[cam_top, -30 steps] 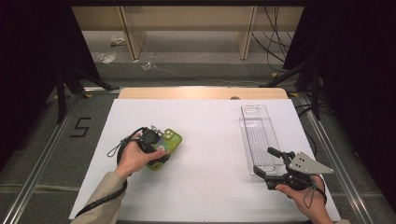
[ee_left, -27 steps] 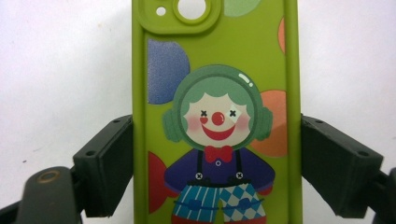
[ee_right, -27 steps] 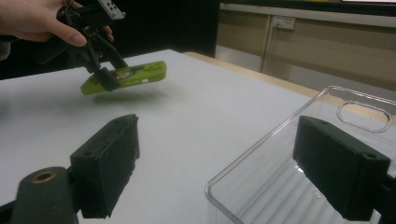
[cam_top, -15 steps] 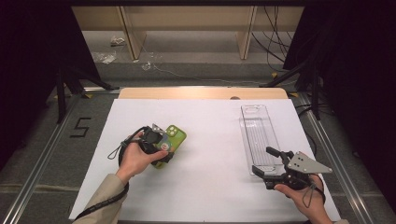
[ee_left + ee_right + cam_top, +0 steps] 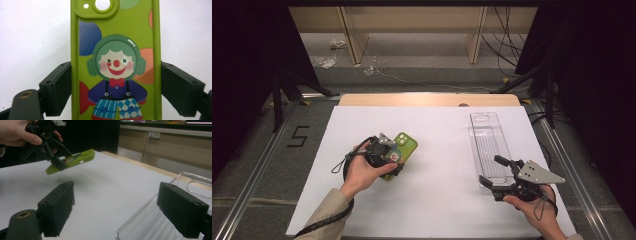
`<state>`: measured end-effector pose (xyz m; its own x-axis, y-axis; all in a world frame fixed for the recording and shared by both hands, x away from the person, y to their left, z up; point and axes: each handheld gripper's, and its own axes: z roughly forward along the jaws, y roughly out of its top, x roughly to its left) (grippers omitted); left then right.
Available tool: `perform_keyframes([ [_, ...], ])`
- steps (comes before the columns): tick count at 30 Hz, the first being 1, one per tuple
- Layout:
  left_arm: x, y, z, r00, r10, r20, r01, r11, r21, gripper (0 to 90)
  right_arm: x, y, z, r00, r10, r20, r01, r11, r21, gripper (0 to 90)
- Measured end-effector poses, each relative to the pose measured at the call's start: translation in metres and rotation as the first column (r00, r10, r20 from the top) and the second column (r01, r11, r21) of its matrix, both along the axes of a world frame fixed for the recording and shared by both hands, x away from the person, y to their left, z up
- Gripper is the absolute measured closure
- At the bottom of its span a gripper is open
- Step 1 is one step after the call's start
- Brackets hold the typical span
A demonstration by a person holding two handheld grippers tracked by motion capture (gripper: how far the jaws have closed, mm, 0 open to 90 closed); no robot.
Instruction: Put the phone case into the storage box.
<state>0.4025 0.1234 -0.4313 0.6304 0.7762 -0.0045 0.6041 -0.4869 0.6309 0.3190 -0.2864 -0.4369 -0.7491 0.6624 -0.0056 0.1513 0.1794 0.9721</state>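
A green phone case (image 5: 406,144) printed with a clown (image 5: 116,62) is clamped by its long sides between the jaws of my left gripper (image 5: 393,157). In the right gripper view the case (image 5: 75,160) hangs tilted above the white sheet, with its shadow underneath. My right gripper (image 5: 490,170) stands open at the near end of a clear plastic tray (image 5: 488,137). Nothing lies between its jaws, and the tray's near corner (image 5: 140,220) shows between them.
A white sheet (image 5: 442,200) covers the table, with a wooden edge (image 5: 427,100) at the far side. Metal rails run along both sides. Cables and stand legs lie on the floor beyond the table.
My left gripper has carried the green case a little to the right and up off the sheet. The right gripper has hardly moved.
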Motion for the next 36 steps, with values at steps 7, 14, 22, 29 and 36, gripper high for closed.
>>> perform_keyframes([
  [7,-0.004,-0.004,0.004,0.9996,-0.005,0.028,0.005,0.9998,-0.02,16.2,0.003,0.006,0.002,0.9999,0.01,0.003,-0.01,0.9999,0.006,15.6],
  [14,-0.008,-0.006,0.006,0.9986,-0.012,0.052,0.014,0.9992,-0.037,16.2,0.006,0.011,0.003,0.9999,0.014,0.005,-0.014,0.9998,0.01,15.6],
  [22,-0.012,-0.011,0.007,0.9972,-0.023,0.072,0.027,0.9983,-0.052,16.2,0.013,0.016,0.006,0.9999,0.012,0.008,-0.012,0.9997,0.019,15.6],
  [29,-0.017,-0.018,0.008,0.9941,-0.045,0.098,0.05,0.9975,-0.049,16.1,0.018,0.023,0.008,1.0,0.007,0.003,-0.007,0.9999,0.01,15.6],
  [36,-0.021,-0.025,0.007,0.9917,-0.062,0.113,0.071,0.9949,-0.072,16.1,0.025,0.032,0.011,0.9999,0.01,0.001,-0.01,0.9998,0.018,15.7],
])
